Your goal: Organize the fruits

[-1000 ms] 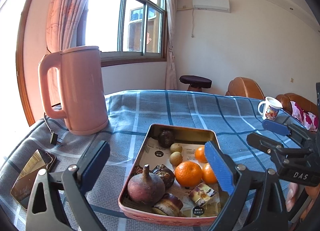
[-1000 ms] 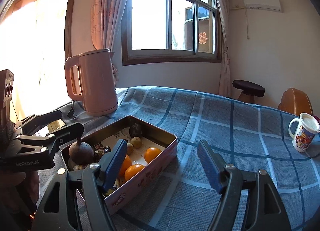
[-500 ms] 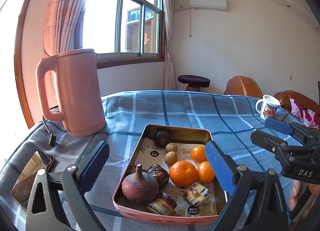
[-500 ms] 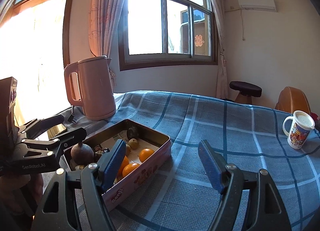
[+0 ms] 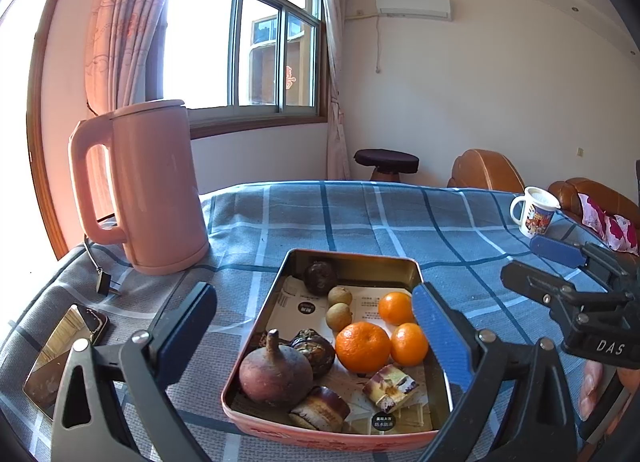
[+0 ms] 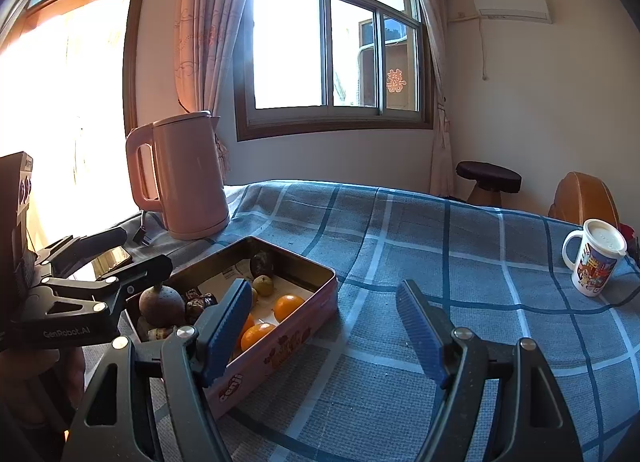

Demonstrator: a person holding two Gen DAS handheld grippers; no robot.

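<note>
Both grippers [image 5: 314, 324] [image 6: 324, 326] are hanging spread and empty, drifting slightly; fruit's all sitting unmoved in the tin [image 5: 352, 258].

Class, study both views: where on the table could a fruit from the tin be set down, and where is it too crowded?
Free: the blue checked cloth between the tin and the mug, and the stretch behind the tin toward the far edge. Crowded: the left side, where the kettle, its plug and a phone sit, and the tin itself.
</note>
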